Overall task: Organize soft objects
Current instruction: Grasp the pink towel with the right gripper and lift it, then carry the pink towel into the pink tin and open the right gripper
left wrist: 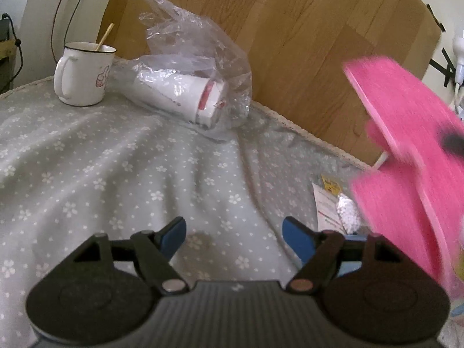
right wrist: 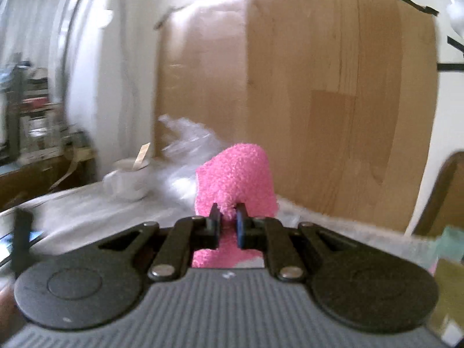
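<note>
Fingers of the right gripper (right wrist: 228, 216) are clenched on a fold of the fuzzy pink sock (right wrist: 235, 179), which hangs in the air above the flowered cloth (left wrist: 116, 159) on the tabletop. Those of the left gripper (left wrist: 234, 236) stand released, nothing between them. I judge the carry step is under way; next comes picking a spot clear of the mug (left wrist: 84, 75) and plastic bag (left wrist: 191, 66).

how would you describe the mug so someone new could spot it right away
Start at the big wooden board propped behind the grey flowered cloth. At the cloth's far left corner, left of the crumpled clear plastic bag, stands the mug. It is white enamel with a dark rim, a red thumbs-up drawing and a wooden stick in it.
</note>
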Available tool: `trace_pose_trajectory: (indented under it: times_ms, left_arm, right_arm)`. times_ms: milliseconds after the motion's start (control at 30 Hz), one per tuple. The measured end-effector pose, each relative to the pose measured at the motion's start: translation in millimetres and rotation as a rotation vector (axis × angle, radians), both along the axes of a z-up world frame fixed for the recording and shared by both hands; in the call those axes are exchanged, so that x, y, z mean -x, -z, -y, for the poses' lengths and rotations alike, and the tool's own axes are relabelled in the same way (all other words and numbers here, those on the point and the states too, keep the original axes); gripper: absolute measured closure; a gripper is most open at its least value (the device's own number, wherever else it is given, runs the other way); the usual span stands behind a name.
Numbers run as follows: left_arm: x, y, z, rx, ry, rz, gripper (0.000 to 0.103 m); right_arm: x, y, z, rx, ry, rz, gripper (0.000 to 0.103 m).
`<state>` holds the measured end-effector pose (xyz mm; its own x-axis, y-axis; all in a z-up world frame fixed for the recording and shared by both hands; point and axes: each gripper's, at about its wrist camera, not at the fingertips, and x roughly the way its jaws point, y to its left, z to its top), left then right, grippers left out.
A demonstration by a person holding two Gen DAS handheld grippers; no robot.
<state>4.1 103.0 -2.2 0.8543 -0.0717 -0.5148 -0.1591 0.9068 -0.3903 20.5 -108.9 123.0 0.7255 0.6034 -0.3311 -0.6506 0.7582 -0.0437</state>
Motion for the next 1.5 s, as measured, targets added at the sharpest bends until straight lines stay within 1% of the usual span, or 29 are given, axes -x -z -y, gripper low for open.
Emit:
trace_pose_trajectory:
  times_ms: [100,133,233,267,300,333,367,400,467,500,533,600,667,700,733,800,867,933,967,1000,1033,1067,1100,1133,1167,1200,1267,1333,1500]
  left_arm:
    - [2,-3,9,-0.045,0.026,0.007,0.027]
    - [2,-4,13,-0.062,0.039,0.01,0.027]
    - [6,-7,27,-0.111,0.066,0.006,0.027]
    - [9,-8,30,-0.114,0.072,0.004,0.027]
    - [15,-8,32,-0.103,0.076,0.005,0.027]
    - [21,-9,33,-0.087,0.081,0.006,0.027]
    - [28,-9,34,-0.069,0.091,0.001,0.027]
    - [35,-10,36,-0.055,0.106,-0.013,0.027]
    - [48,-15,42,-0.057,0.131,-0.027,0.027]
    - [55,-19,45,-0.061,0.142,-0.027,0.027]
    - [60,-23,48,-0.065,0.153,-0.028,0.026]
    - [67,-31,57,-0.074,0.185,-0.043,0.024]
    - [69,-35,68,-0.072,0.218,-0.066,0.021]
    - [67,-36,74,-0.061,0.245,-0.082,0.018]
    - [66,-36,81,-0.049,0.274,-0.097,0.015]
    - [63,-35,96,-0.035,0.316,-0.127,0.013]
    - [63,-35,112,-0.05,0.358,-0.127,0.012]
    - [61,-31,125,-0.079,0.381,-0.14,0.011]
    - [58,-28,131,-0.089,0.39,-0.158,0.012]
    - [54,-22,135,-0.094,0.399,-0.188,0.018]
    - [50,-15,138,-0.089,0.41,-0.225,0.024]
    - [52,-13,142,-0.113,0.406,-0.201,0.027]
    - [53,-11,146,-0.133,0.417,-0.201,0.037]
    - [56,-12,148,-0.146,0.425,-0.192,0.053]
    - [56,-13,146,-0.103,0.456,-0.193,0.064]
    - [55,-15,144,-0.058,0.47,-0.197,0.07]
    - [54,-22,143,-0.036,0.477,-0.186,0.071]
    - [56,-35,153,-0.051,0.494,-0.145,0.071]
    - [56,-81,188,-0.104,0.577,0.009,0.071]
  right_arm:
    - [48,28,32,0.011,-0.039,-0.099,0.089]
    - [56,41,36,0.028,-0.046,-0.119,0.089]
    - [89,77,43,0.122,-0.028,-0.143,0.088]
    - [96,91,43,0.138,-0.024,-0.17,0.087]
    - [100,101,43,0.148,-0.019,-0.192,0.084]
    - [105,110,42,0.164,-0.012,-0.198,0.082]
    - [111,117,42,0.171,0.0,-0.156,0.082]
    - [116,117,41,0.179,0.001,-0.128,0.079]
    - [117,113,41,0.182,-0.004,-0.119,0.068]
    - [117,108,44,0.161,-0.011,-0.125,0.048]
    - [117,104,46,0.128,-0.012,-0.13,0.032]
    - [117,98,53,0.077,-0.006,-0.115,0.027]
    - [115,97,56,0.07,0.005,-0.103,0.023]
    - [113,99,56,0.071,0.017,-0.102,0.016]
    - [109,102,54,0.073,0.032,-0.109,0.011]
    - [100,109,55,0.083,0.051,-0.153,0.01]
    - [94,118,55,0.091,0.057,-0.198,0.008]
    - [90,125,53,0.101,0.062,-0.25,0.008]
    - [91,124,52,0.106,0.057,-0.251,0.009]
    - [90,123,49,0.116,0.048,-0.25,0.016]
    - [92,123,47,0.125,0.041,-0.234,0.028]
    - [94,123,45,0.127,0.036,-0.216,0.037]
    - [97,123,45,0.123,0.019,-0.199,0.056]
    - [100,124,45,0.126,0.025,-0.183,0.064]
    - [101,125,47,0.125,0.041,-0.169,0.067]
    - [101,126,49,0.111,0.05,-0.166,0.072]
    - [101,122,55,0.079,0.066,-0.15,0.076]
    - [104,116,61,0.066,0.093,-0.092,0.077]
    - [110,86,85,0.013,0.199,0.08,0.077]
